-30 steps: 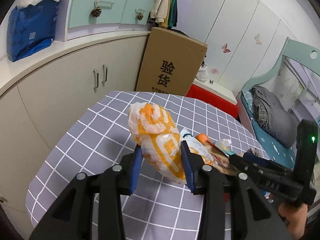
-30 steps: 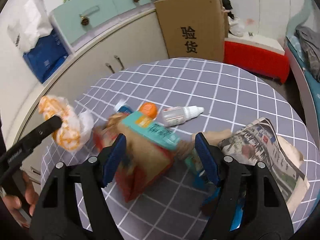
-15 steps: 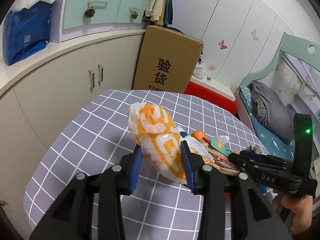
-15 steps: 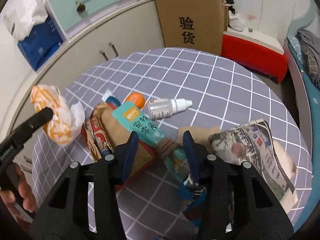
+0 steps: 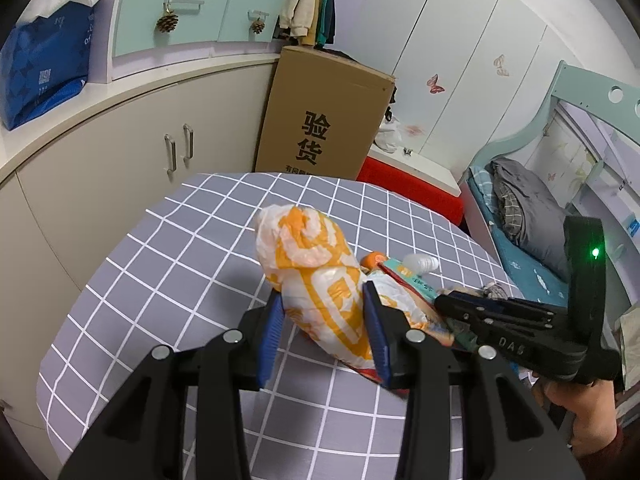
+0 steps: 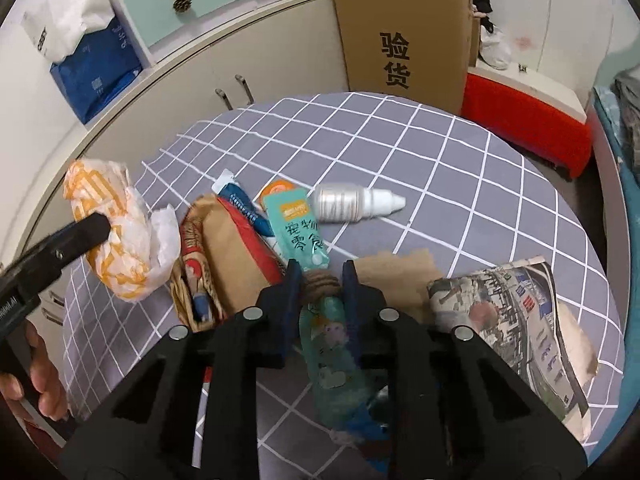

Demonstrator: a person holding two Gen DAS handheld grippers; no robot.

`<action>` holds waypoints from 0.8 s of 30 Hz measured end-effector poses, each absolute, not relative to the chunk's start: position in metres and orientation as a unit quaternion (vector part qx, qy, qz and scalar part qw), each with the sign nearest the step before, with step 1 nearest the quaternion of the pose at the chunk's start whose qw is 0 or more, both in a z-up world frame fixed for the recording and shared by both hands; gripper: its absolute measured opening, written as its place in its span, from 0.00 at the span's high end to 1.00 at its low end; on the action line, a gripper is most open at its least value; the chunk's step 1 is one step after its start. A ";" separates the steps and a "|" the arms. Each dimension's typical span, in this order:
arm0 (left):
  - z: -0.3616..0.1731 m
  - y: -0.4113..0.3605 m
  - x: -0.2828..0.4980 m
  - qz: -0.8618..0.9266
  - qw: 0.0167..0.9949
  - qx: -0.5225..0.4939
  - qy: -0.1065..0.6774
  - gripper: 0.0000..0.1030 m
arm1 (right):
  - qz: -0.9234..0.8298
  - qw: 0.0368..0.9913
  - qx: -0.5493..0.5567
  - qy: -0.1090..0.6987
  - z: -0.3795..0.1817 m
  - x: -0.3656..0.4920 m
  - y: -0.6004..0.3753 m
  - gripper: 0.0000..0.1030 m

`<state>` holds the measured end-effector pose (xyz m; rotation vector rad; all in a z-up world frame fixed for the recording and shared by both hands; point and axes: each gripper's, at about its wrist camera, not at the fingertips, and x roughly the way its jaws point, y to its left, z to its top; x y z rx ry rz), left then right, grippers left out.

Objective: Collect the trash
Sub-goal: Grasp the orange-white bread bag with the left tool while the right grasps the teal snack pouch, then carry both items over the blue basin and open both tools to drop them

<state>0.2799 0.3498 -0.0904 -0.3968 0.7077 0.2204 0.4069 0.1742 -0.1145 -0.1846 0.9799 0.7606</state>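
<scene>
My left gripper point(image 5: 322, 330) is shut on an orange-and-white plastic bag point(image 5: 316, 276) and holds it above the grey checked table point(image 5: 168, 248). The bag also shows at the left of the right wrist view point(image 6: 116, 232). My right gripper point(image 6: 320, 280) is shut on a teal bag with a rope handle point(image 6: 334, 344). A brown paper bag point(image 6: 228, 256) with a teal snack packet point(image 6: 298, 228) and a blue tube point(image 6: 240, 204) lies just ahead. A white dropper bottle point(image 6: 356, 204) lies beyond. A folded newspaper point(image 6: 516, 316) lies at the right.
A tall cardboard box point(image 5: 324, 120) and a red-sided box point(image 6: 528, 120) stand behind the table. White cabinets point(image 5: 120, 152) run along the left. A blue pack point(image 5: 40, 64) sits on the counter. A bed point(image 5: 520, 216) is at the right.
My right gripper has closed from wide open onto the rope handle of the teal bag. My left gripper still holds the orange-and-white bag, with little movement.
</scene>
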 end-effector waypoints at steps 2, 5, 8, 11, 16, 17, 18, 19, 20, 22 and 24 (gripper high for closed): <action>-0.090 0.351 0.280 0.107 0.913 -0.192 0.343 0.63 | 0.351 0.816 -0.088 0.450 -0.113 0.402 0.175 0.81; -0.087 0.349 0.278 0.107 0.915 -0.190 0.340 0.63 | 0.353 0.821 -0.081 0.440 -0.109 0.396 0.175 0.81; -0.083 0.346 0.273 0.111 0.917 -0.184 0.335 0.63 | 0.359 0.827 -0.062 0.428 -0.099 0.389 0.172 0.81; -0.075 0.340 0.268 0.115 0.921 -0.177 0.328 0.63 | 0.363 0.837 -0.038 0.407 -0.081 0.381 0.162 0.81; -0.053 0.320 0.253 0.107 0.930 -0.167 0.309 0.63 | 0.387 0.844 0.023 0.371 -0.049 0.362 0.136 0.81; -0.047 0.314 0.250 0.104 0.933 -0.164 0.304 0.63 | 0.390 0.846 0.037 0.362 -0.042 0.357 0.128 0.81; -0.038 0.304 0.245 0.099 0.936 -0.158 0.297 0.63 | 0.392 0.847 0.046 0.356 -0.037 0.353 0.121 0.81; -0.032 0.295 0.242 0.093 0.939 -0.154 0.293 0.63 | 0.390 0.851 0.056 0.346 -0.029 0.346 0.110 0.81; -0.027 0.289 0.240 0.087 0.941 -0.151 0.290 0.63 | 0.387 0.856 0.063 0.337 -0.023 0.338 0.097 0.81; -0.017 0.265 0.235 0.069 0.946 -0.137 0.284 0.63 | 0.382 0.865 0.073 0.317 -0.014 0.322 0.070 0.81; -0.011 0.236 0.231 0.047 0.950 -0.120 0.284 0.63 | 0.374 0.873 0.082 0.302 -0.009 0.308 0.044 0.81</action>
